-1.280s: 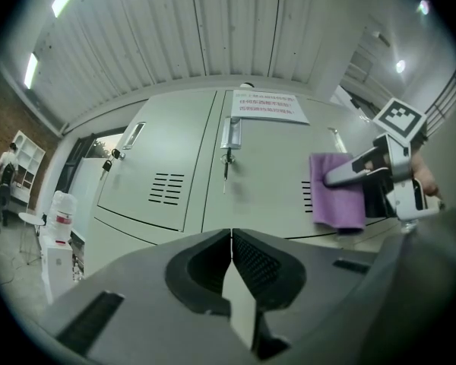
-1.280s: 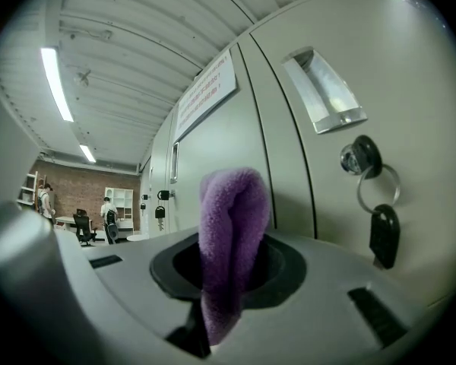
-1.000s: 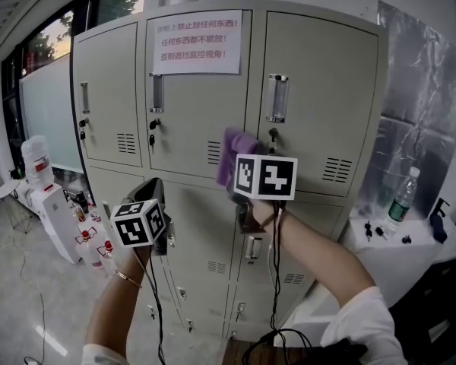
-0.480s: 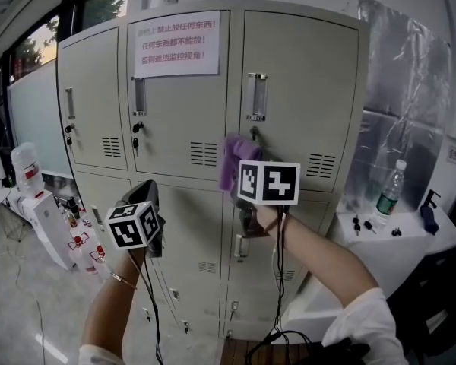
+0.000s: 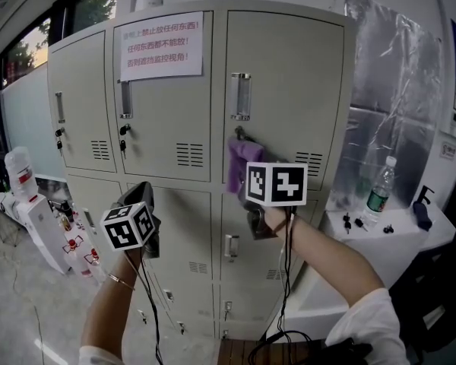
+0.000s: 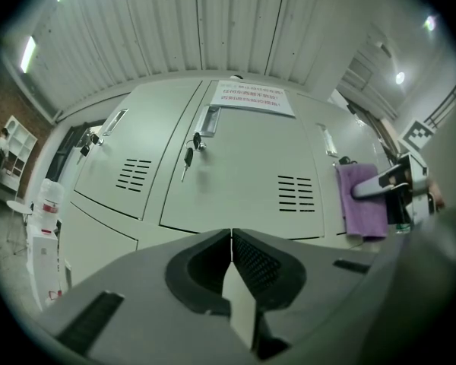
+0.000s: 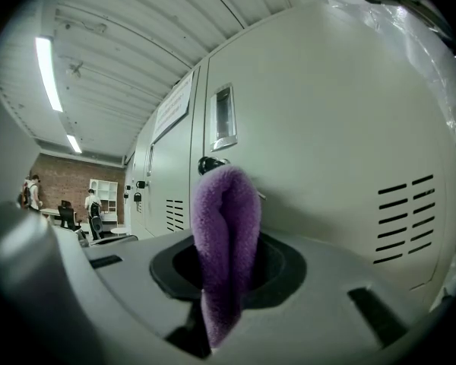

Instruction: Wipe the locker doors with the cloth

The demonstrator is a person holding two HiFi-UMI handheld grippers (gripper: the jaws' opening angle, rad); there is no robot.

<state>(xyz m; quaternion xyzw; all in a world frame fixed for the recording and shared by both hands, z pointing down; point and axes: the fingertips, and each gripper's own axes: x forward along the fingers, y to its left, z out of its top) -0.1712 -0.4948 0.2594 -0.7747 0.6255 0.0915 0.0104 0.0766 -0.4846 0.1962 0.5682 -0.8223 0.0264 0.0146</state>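
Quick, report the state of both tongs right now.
Left tongs: closed, holding nothing.
Right tongs: closed on the purple cloth.

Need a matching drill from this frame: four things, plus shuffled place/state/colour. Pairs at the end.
Things:
1. cloth
2. left hand-held gripper
3. notice
4. bottle

Place or state:
A. shut, nothing between its jaws
B. upright on the white counter
C. stuck to the upper middle door
D. purple, clamped in the right hand-held gripper

Pairs: 1-D, 2-A, 3-C, 4-B
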